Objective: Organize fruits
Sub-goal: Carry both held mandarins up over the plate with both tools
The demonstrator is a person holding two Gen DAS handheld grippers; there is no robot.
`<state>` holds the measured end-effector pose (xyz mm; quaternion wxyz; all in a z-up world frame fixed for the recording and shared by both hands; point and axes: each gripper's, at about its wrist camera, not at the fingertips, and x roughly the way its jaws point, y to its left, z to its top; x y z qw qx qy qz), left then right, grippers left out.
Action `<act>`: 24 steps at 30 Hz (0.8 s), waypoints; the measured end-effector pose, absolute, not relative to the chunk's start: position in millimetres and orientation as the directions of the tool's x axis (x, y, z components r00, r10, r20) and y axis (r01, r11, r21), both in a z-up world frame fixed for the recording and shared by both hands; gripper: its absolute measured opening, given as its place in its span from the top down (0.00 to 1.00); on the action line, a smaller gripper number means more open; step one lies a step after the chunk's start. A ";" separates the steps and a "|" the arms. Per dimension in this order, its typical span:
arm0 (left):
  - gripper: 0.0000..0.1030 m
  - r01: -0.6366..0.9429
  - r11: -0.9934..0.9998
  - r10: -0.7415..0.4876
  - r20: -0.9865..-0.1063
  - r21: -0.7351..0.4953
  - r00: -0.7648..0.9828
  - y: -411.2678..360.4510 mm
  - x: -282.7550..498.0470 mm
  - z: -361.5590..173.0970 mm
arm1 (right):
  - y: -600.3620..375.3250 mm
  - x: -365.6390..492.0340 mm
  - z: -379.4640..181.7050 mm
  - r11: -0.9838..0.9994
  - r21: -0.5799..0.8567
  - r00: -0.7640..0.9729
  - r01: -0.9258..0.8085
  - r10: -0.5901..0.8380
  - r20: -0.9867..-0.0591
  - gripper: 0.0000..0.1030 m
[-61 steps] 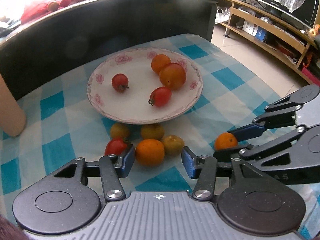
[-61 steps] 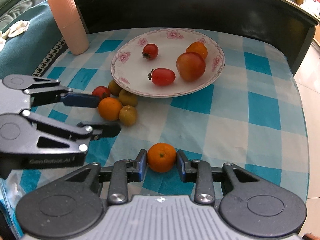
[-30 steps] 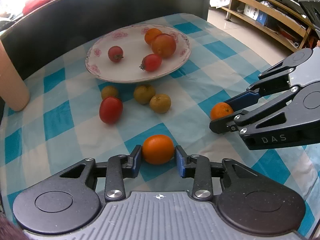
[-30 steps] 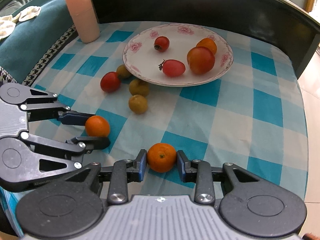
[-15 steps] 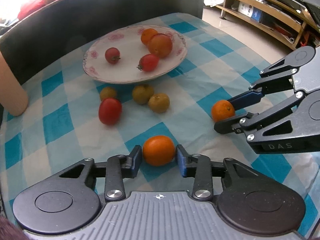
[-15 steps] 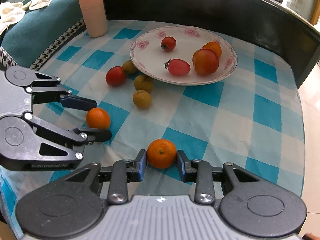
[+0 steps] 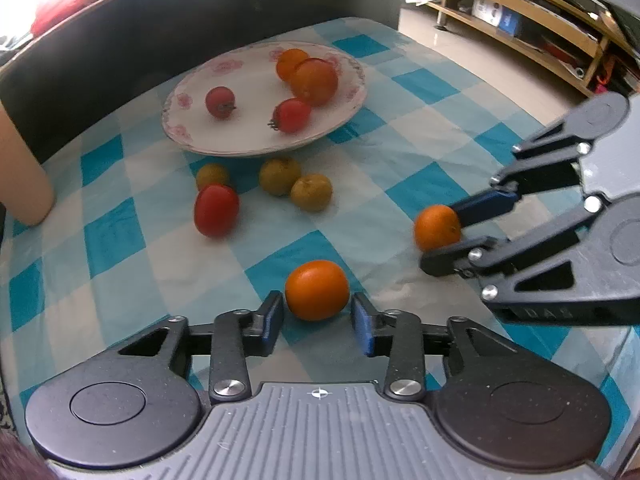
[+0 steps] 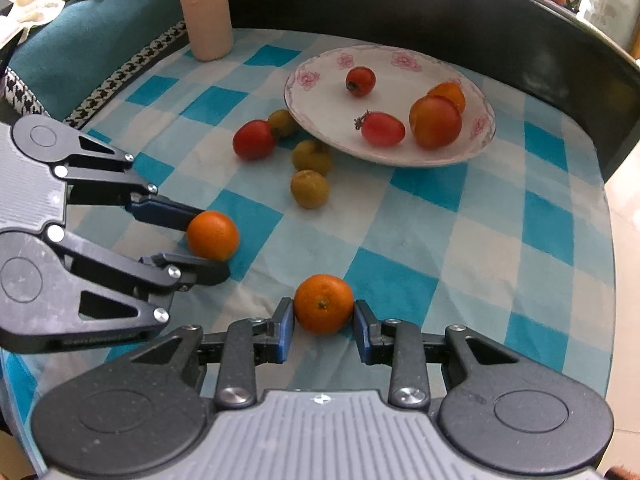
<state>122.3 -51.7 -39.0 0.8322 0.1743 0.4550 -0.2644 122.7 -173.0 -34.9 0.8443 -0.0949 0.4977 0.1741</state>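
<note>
Loosened since half-second back: left gripper (image 7: 318,316) jaws opening, gaps now beside near orange (image 7: 317,290), resting on checked cloth (image 7: 400,184). Clamped tight: right gripper (image 8: 323,326) on second orange (image 8: 323,303). Waited beyond: plate (image 7: 240,144) with fruit; red tomato (image 7: 216,210) beside yellow-green fruits (image 7: 296,184).

The surface (image 8: 480,240) wears a blue-and-white checked cloth (image 8: 404,276). At its far side sits a floral-rimmed white plate (image 8: 320,104). Just in front of the plate lie a red tomato (image 8: 254,139) and three yellow-green fruits (image 8: 309,189), close together. Nearer, two oranges rest on the cloth: one to the left (image 8: 213,235), one at the near edge (image 8: 323,303). A pink ribbed cup (image 8: 204,8) stands at the far left.
</note>
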 end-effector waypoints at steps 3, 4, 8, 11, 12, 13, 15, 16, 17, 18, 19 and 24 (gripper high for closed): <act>0.41 0.585 0.809 -0.272 -0.846 0.058 0.459 -50.9 124.7 -41.1 | -173.5 121.5 -34.0 0.929 0.018 0.442 -0.369 0.192 -0.876 0.55; 0.41 0.583 0.811 -0.276 -0.844 0.053 0.459 -50.7 125.3 -41.5 | -173.8 121.8 -33.8 0.931 0.021 0.441 -0.364 0.192 -0.877 0.55; 0.43 0.564 0.825 -0.275 -0.846 0.036 0.456 -53.5 129.2 -41.0 | -175.1 122.8 -32.7 0.937 0.035 0.439 -0.347 0.195 -0.877 0.55; 0.51 0.575 0.817 -0.272 -0.848 0.045 0.454 -57.5 125.7 -40.2 | -174.8 123.5 -32.3 0.938 0.035 0.437 -0.346 0.194 -0.878 0.55; 0.53 0.581 0.812 -0.269 -0.848 0.055 0.456 -59.1 124.1 -39.9 | -174.6 123.7 -32.3 0.937 0.035 0.435 -0.347 0.194 -0.879 0.55; 0.53 0.583 0.810 -0.265 -0.848 0.063 0.459 -60.5 123.2 -39.9 | -174.6 123.7 -32.1 0.937 0.035 0.435 -0.347 0.194 -0.879 0.55; 0.54 0.583 0.809 -0.257 -0.847 0.075 0.465 -61.8 121.7 -39.4 | -174.2 124.2 -31.9 0.936 0.034 0.432 -0.349 0.193 -0.881 0.55; 0.55 0.583 0.809 -0.254 -0.847 0.079 0.466 -62.0 121.0 -39.4 | -173.6 124.5 -31.8 0.936 0.031 0.431 -0.351 0.191 -0.882 0.55; 0.56 0.584 0.807 -0.251 -0.847 0.084 0.469 -62.3 120.2 -39.2 | -173.4 124.5 -31.7 0.936 0.028 0.432 -0.352 0.189 -0.882 0.55; 0.59 0.586 0.806 -0.249 -0.848 0.087 0.467 -62.6 119.7 -38.8 | -173.1 125.0 -31.8 0.935 0.027 0.431 -0.353 0.189 -0.882 0.55; 0.59 0.588 0.804 -0.248 -0.850 0.087 0.465 -62.5 118.3 -38.3 | -172.6 125.1 -31.7 0.935 0.025 0.431 -0.353 0.187 -0.883 0.55; 0.60 0.598 0.794 -0.236 -0.852 0.108 0.468 -63.7 112.5 -37.2 | -169.5 123.0 -31.5 0.935 0.005 0.441 -0.355 0.172 -0.881 0.55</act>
